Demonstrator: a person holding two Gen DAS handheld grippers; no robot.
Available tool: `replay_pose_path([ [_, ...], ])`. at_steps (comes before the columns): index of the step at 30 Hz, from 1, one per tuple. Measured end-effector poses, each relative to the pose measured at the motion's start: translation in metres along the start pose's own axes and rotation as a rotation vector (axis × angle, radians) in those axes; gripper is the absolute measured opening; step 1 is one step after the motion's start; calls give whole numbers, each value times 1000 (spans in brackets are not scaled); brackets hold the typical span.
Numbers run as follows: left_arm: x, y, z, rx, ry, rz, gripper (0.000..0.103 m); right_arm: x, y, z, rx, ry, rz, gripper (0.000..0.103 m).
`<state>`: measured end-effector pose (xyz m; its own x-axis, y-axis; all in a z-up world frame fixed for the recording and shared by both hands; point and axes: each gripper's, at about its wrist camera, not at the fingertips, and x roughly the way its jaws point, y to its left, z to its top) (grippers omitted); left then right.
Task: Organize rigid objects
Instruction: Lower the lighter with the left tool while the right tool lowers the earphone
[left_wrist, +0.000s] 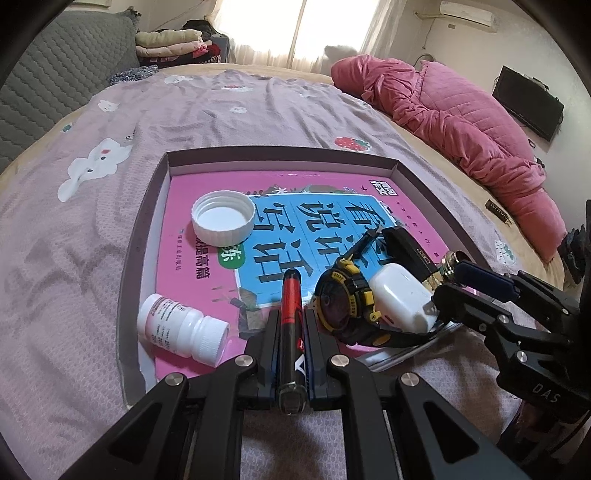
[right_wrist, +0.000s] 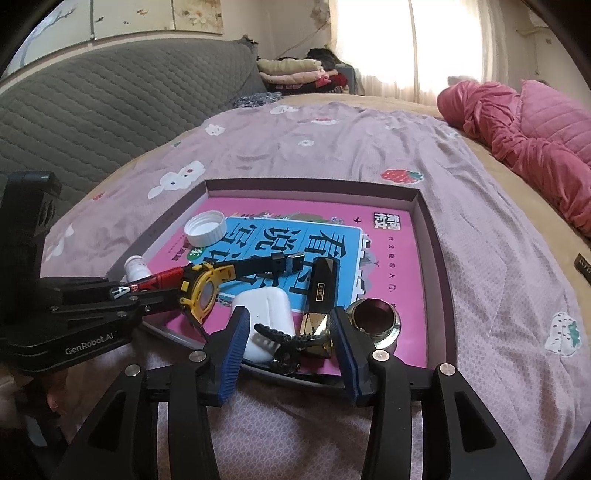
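Observation:
A shallow purple tray (left_wrist: 147, 236) on the bed holds a pink book (left_wrist: 192, 258). My left gripper (left_wrist: 291, 317) is shut on a red and black pen (left_wrist: 290, 295) over the tray's near edge. On the book lie a white cap (left_wrist: 223, 218), a white pill bottle (left_wrist: 181, 328), a black and yellow watch (right_wrist: 201, 291), a white earbud case (right_wrist: 266, 306), a black and gold box (right_wrist: 319, 291) and a metal cup (right_wrist: 375, 321). My right gripper (right_wrist: 288, 325) stands open around the case, the watch strap and the box's near end.
The tray sits on a lilac sheet with printed rabbits and strawberries. A pink quilt (left_wrist: 461, 122) is heaped at the right and a small dark bar (left_wrist: 496, 210) lies beside it. A grey padded headboard (right_wrist: 110, 110) and folded clothes (right_wrist: 291, 70) are at the back.

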<state>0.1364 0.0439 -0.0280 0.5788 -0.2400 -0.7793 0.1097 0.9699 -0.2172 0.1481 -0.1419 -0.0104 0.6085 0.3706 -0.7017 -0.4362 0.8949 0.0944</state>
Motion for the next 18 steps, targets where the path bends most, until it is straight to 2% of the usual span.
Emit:
replay_pose_path([
  [18, 10, 6, 8, -26, -10, 1, 10, 0, -1, -2, -4, -13, -26, 48],
])
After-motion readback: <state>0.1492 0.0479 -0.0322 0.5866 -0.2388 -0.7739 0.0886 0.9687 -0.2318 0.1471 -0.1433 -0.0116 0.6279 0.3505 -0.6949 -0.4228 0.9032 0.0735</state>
